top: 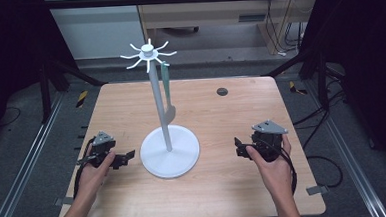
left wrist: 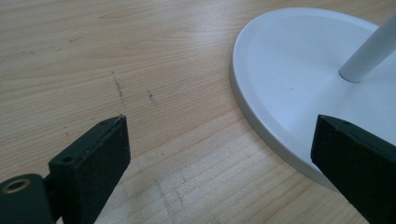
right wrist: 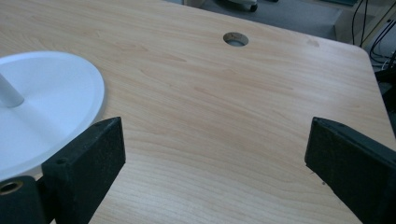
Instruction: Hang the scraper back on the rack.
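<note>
Both grippers rested on the table (top: pixel 225 187), jaws wide apart and empty. The left gripper (top: pixel 126 157) sat at nine o'clock of the stand (top: pixel 169 151), the right gripper (top: pixel 239 148) at three.

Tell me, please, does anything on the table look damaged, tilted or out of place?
Nothing stands out. The white metal stand is upright on the light wooden table, a green utensil hangs from one hook, and only faint dark scuffs mark the wood.
</note>
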`<state>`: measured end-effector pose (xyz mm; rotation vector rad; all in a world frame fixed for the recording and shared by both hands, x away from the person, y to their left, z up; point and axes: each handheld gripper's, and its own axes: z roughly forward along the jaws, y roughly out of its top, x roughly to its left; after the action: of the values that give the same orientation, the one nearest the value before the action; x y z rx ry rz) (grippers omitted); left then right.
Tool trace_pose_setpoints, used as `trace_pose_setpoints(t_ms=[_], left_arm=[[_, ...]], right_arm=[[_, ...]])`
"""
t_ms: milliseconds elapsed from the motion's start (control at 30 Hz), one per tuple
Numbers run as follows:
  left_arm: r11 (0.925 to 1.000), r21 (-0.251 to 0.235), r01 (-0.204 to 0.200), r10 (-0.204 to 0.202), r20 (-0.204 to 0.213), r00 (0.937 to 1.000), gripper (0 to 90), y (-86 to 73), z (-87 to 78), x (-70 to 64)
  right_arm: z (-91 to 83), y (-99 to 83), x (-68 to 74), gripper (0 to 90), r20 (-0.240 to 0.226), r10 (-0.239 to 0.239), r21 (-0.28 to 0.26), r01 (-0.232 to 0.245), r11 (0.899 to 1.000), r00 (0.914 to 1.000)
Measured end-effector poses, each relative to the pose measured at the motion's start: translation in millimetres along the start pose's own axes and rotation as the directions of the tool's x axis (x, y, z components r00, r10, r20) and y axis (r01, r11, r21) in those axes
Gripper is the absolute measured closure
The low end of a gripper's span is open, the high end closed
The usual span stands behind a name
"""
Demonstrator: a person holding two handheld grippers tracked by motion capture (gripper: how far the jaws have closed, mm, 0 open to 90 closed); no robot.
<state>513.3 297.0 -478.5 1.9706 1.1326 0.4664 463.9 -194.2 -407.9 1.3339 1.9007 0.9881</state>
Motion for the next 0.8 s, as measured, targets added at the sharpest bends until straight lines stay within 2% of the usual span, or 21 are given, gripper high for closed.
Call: trace_pose_setpoints(t_ms=[267,400,800], left_arm=[[1.0000,0.003,-0.003,0.003,-0.003,1.0000,4.4,-0.5,1.2,-0.4],[1.0000,0.003,-0.003,0.003,-0.004,1.0000,4.4,-0.5,1.2,-0.3],[1.0000,0.004,-0.004,0.004,0.000,1.0000,4.3,-0.3,1.7,-0.7]], right_arm=[[15.3,-22.1,-12.6,5.9,0.022,0.048,0.046,-0.049,0.998,0.9986],[22.9,-31.9,-17.5,6.9,0.029,0.057,0.058,-0.058,0.997,0.9980],[42.4,-51.6,-23.6,8.0,0.023,0.093,0.089,-0.095,0.991,0.9954]])
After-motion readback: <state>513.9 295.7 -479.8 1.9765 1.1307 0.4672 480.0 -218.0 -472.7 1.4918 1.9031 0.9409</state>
